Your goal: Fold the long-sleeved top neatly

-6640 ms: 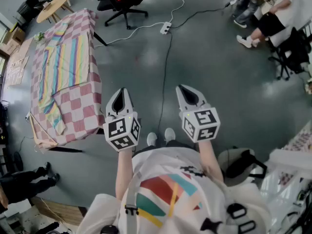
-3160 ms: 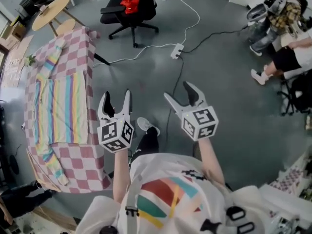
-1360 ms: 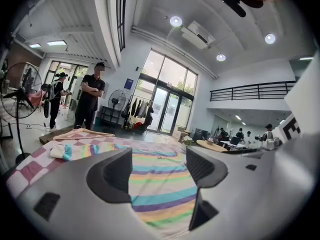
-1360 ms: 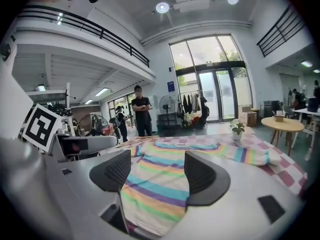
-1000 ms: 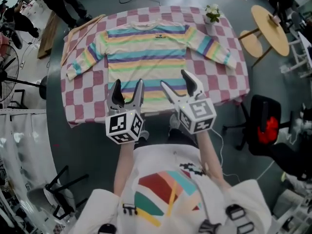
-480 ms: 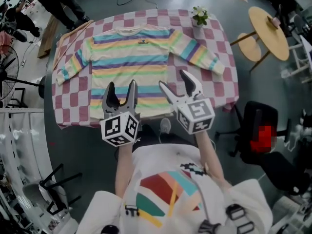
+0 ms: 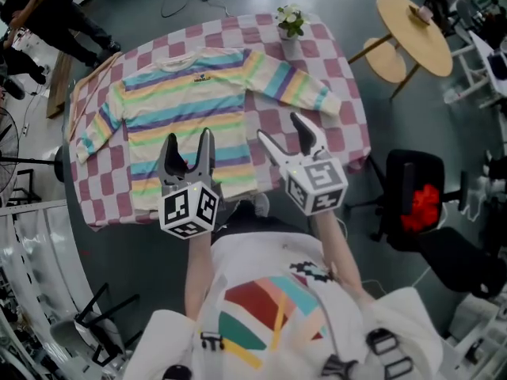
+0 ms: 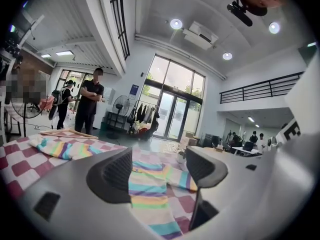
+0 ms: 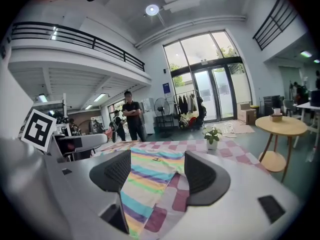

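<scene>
Head view, striped top (image 7: 186, 93) beyond left hand-held gripper (image 7: 188, 138)

With my left gripper (image 7: 186, 142) and right gripper (image 7: 283, 129) by the near edge of the checked table (image 7: 339, 130), I have open room over the flat striped top (image 7: 186, 105) and the bare cloth to its right, while a small potted plant (image 7: 290, 18) stands at the far edge.
</scene>
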